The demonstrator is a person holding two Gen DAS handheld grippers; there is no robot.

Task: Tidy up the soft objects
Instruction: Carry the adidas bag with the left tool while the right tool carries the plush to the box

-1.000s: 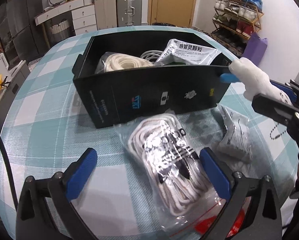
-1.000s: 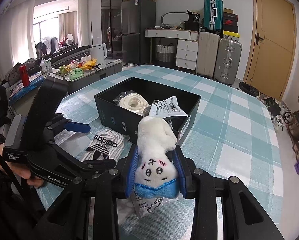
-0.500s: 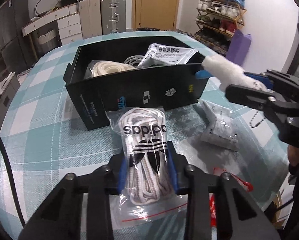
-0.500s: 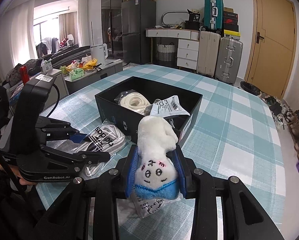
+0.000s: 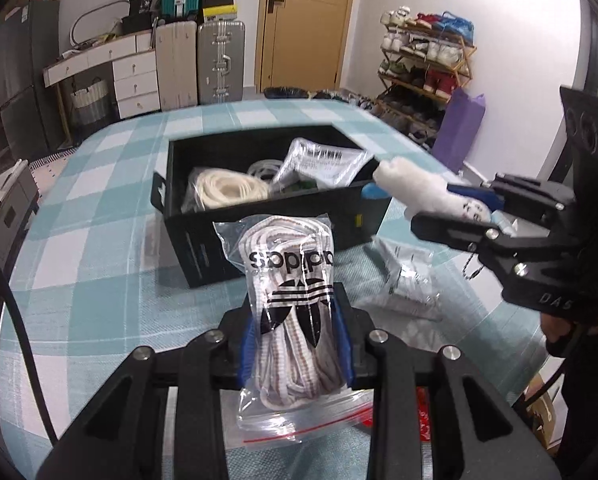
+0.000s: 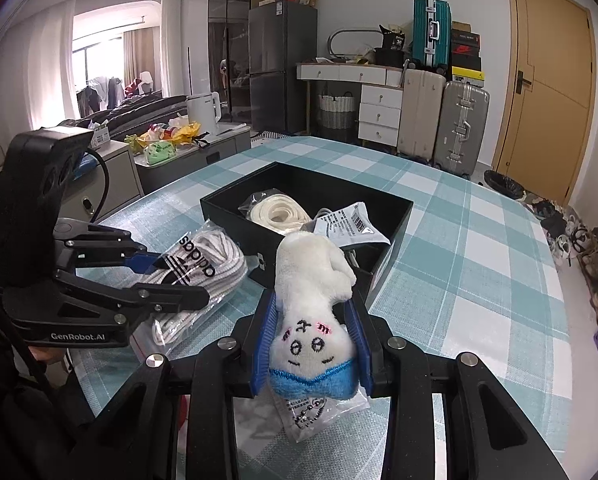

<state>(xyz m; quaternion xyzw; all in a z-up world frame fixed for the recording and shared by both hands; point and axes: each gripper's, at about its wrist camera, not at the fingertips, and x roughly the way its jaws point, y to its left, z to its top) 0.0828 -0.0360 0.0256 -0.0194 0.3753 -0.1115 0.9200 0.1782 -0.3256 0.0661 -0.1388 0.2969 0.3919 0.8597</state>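
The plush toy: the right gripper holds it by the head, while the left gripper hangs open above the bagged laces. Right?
Not quite. The left gripper is shut on the bagged laces, as the left wrist view shows. The right gripper does hold the plush toy by the head.

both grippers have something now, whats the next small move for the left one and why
Probably carry the bag of shoelaces forward over the near wall of the black box and lower it in. The left gripper is shut on the bag, the box sits open just ahead, and it already holds a rope coil and a packet. The right gripper holds the white plush toy close to the box, so keep clear.
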